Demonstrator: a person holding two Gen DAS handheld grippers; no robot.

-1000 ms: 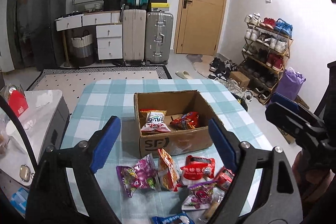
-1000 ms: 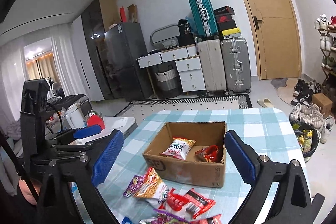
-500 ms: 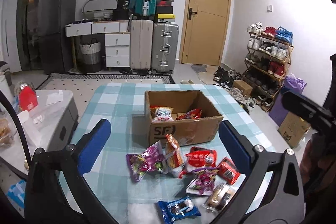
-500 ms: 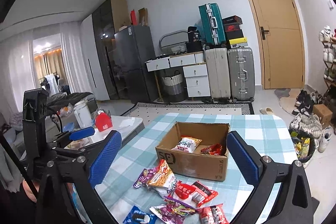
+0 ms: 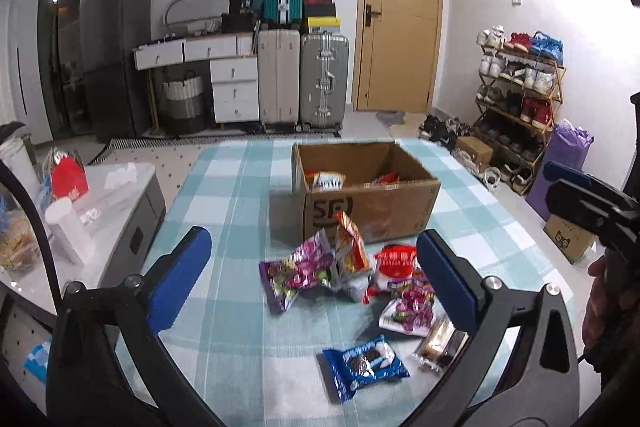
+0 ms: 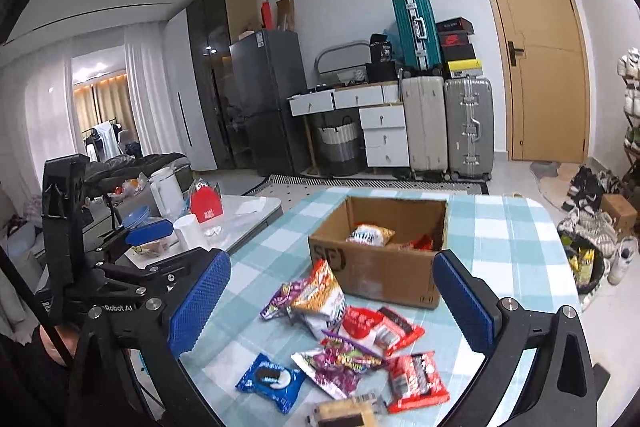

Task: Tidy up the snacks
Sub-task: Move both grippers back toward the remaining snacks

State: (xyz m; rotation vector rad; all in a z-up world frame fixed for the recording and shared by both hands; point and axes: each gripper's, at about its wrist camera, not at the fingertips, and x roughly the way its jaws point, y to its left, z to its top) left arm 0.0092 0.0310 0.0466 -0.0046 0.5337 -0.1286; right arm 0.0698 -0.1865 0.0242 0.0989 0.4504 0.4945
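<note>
The loose snack packets lie in a heap on the checked desk (image 5: 224, 211) just in front of the cardboard box (image 5: 372, 215), which already has a few packets inside. Both tools hang above the near edge of the pile, empty. The left gripper (image 5: 312, 283) has just been opening and now stands wide with nothing between its fingers (image 5: 180, 275); the right gripper (image 6: 332, 307) has opened likewise and is spread wide over the heap.

These packets look light, soft and crinkly, with slick foil skins. They will likely buckle and slide under a pinch, so a hold across the flat body or on a sealed end seam seems safest.

The blue cookie packet (image 5: 364, 363) lies nearest, apart from the rest, flat, its long axis slanting from near left to far right in the left view. The purple candy bag (image 5: 296, 275) lies partly puffed, tipped toward the near left. The orange chip bag (image 5: 352, 255) leans half upright against its neighbours, top toward the box. The red packet (image 6: 372, 327) lies flat under others, so it is probably harder to take first. A clear-wrapped bar (image 5: 440, 343) sits at the near right edge.
</note>
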